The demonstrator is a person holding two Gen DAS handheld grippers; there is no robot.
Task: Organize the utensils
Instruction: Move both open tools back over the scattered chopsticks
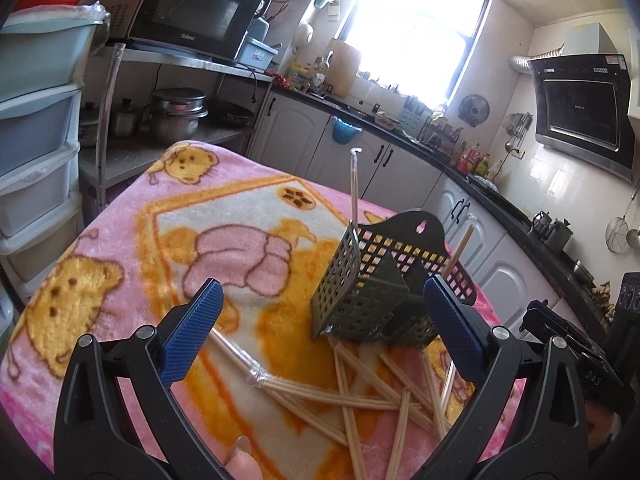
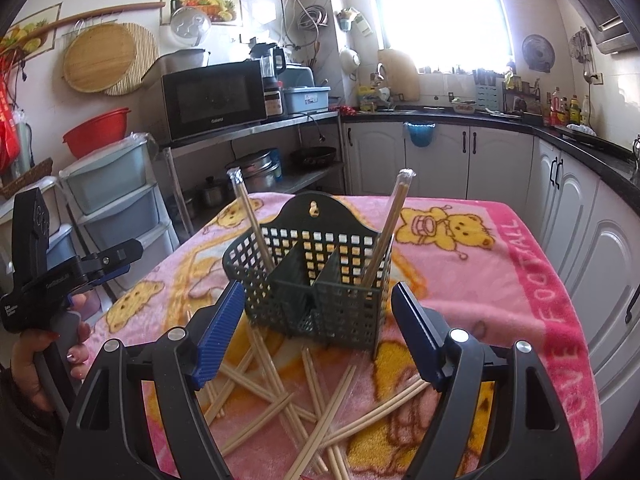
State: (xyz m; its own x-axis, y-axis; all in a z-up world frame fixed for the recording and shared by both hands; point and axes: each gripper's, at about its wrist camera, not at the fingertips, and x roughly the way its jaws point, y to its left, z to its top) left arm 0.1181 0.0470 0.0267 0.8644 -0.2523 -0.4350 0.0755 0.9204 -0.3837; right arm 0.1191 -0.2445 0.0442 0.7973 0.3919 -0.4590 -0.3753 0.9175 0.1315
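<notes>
A dark green perforated utensil basket (image 1: pixel 372 284) (image 2: pixel 320 280) stands on the pink blanket. Two wrapped chopstick pairs stand in it, one at the left (image 2: pixel 250 220) and one at the right (image 2: pixel 386 232). Several loose wooden chopsticks (image 1: pixel 376 396) (image 2: pixel 304 404) lie crossed on the blanket in front of it. My left gripper (image 1: pixel 324 320) is open and empty above the chopsticks, beside the basket. My right gripper (image 2: pixel 318 332) is open and empty, just in front of the basket. The left gripper also shows in the right wrist view (image 2: pixel 108 264).
The pink bear-print blanket (image 1: pixel 120 264) (image 2: pixel 500 280) covers the table. Plastic drawers (image 2: pixel 116 208) and a metal rack with a microwave (image 2: pixel 212 98) stand at the left. Kitchen cabinets (image 2: pixel 440 160) run behind and to the right.
</notes>
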